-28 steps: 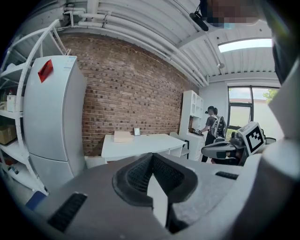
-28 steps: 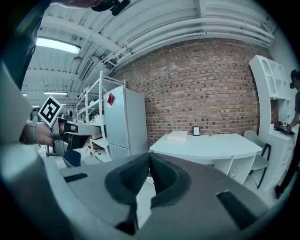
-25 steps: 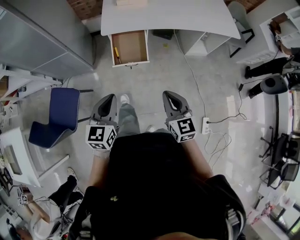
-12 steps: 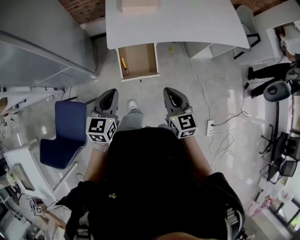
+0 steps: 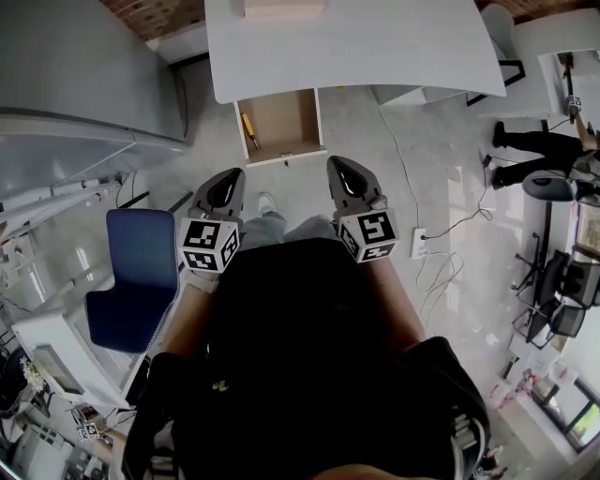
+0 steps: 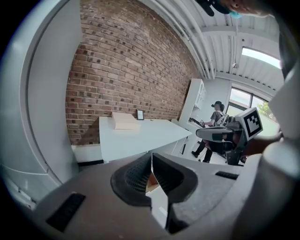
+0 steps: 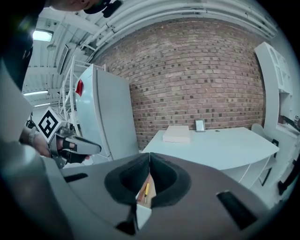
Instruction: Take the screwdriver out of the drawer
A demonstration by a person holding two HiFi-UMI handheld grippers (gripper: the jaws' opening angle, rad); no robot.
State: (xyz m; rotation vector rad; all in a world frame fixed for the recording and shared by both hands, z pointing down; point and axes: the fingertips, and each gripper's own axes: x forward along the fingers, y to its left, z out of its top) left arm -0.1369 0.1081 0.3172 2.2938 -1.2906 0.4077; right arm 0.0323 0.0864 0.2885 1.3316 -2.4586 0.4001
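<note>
An open drawer (image 5: 278, 120) with a brown bottom sticks out from under the white desk (image 5: 356, 42). A yellow-handled screwdriver (image 5: 248, 130) lies along its left side. Through the right gripper's jaw gap the screwdriver (image 7: 146, 191) shows far ahead. My left gripper (image 5: 231, 174) is held in the air short of the drawer's front left corner, its jaws shut and empty (image 6: 151, 155). My right gripper (image 5: 338, 165) hangs to the right of the drawer front, its jaws (image 7: 149, 154) also closed with nothing between them. Neither touches the drawer.
A flat box (image 5: 281, 7) and a small frame (image 7: 200, 125) rest on the desk. A blue chair (image 5: 136, 281) stands at the left, beside a tall grey cabinet (image 5: 75, 84). A power strip (image 5: 419, 246) and cables lie on the floor at the right. A person (image 5: 539, 141) stands far right.
Both grippers have advanced toward the desk, so the open drawer now lies just ahead of their tips. The jaws look the same.
</note>
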